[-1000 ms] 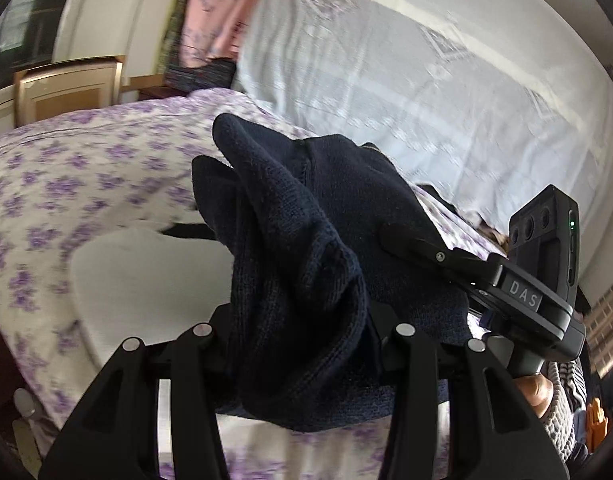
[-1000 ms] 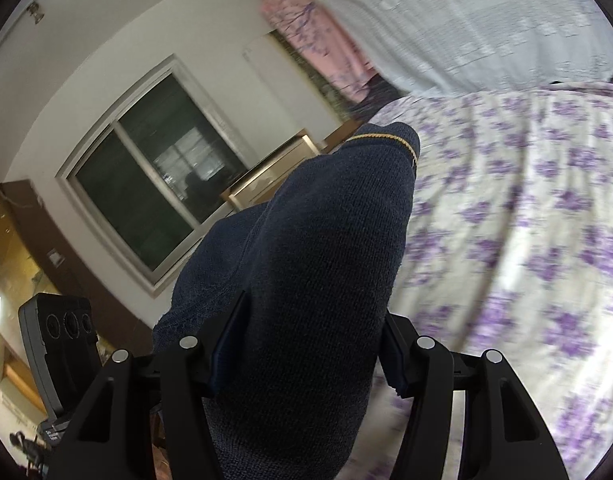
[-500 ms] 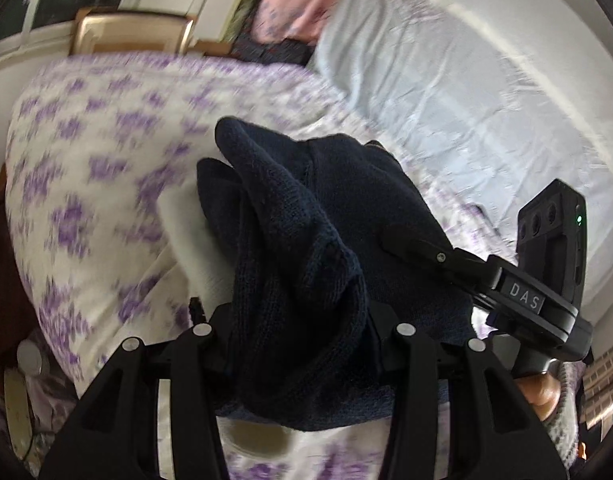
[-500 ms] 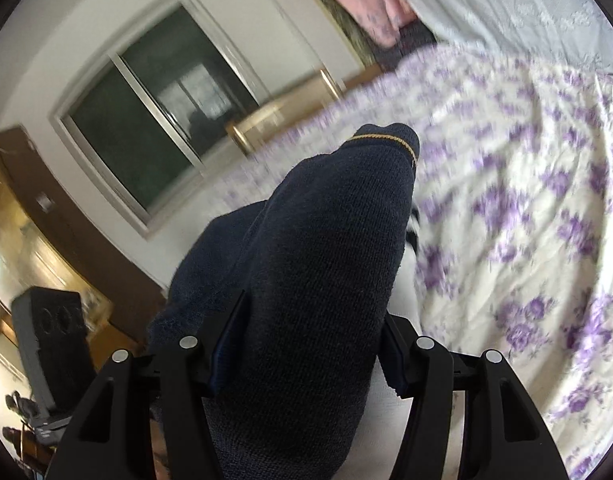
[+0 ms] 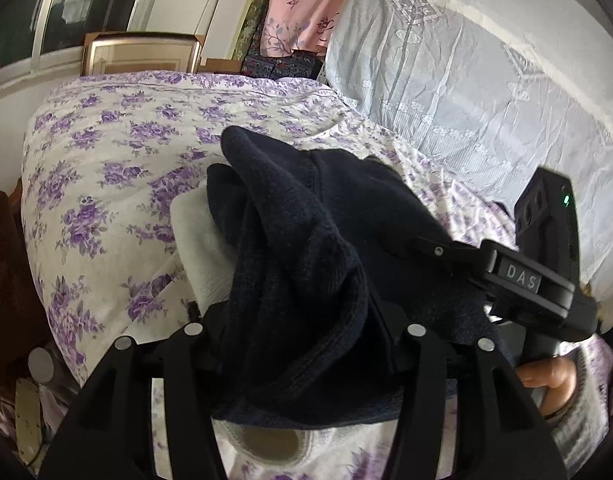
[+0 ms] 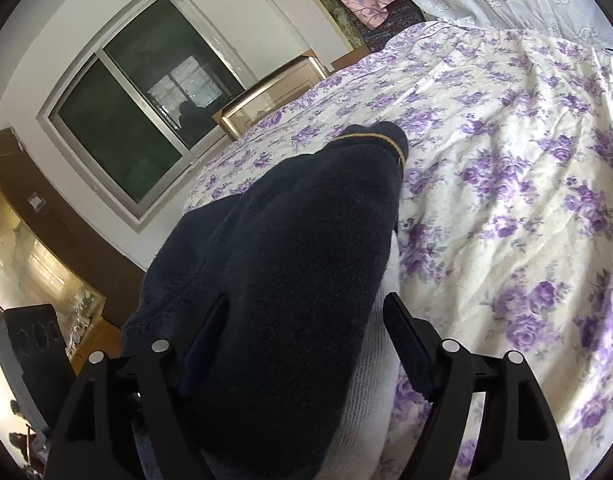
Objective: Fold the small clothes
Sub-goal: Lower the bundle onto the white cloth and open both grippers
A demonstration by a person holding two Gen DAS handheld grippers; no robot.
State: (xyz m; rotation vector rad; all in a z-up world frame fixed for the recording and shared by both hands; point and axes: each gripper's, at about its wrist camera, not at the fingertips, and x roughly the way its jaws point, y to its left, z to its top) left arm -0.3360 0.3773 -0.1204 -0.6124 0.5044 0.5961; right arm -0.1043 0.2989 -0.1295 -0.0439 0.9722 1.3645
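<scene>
1. The navy knit garment [image 6: 290, 280] lies between both claws, over a white garment [image 5: 204, 248] on the flowered bed [image 6: 506, 184], near its edge.
2. Right claw [image 6: 306, 344]: opening, right pad clear.
3. Left claw [image 5: 302, 332]: opening, cloth bunched between.
4. The garment's long axis runs forward from each claw.

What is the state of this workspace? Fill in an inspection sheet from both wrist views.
Surface: bedspread with purple flowers, creased.
Job's things: dark navy knit garment bunched between both grippers, lying over a white knit garment on the bed; a thin yellow line edges its far end.
Clutter: nothing seen on the bedspread beyond the two garments.
Grippers: left gripper opening, navy fabric between its fingers; right gripper opening, its right pad clear of the cloth.
Cables: nothing seen.
Surroundings: window, pale embroidered cloth, pink floral curtain, wooden-framed furniture behind the bed.
</scene>
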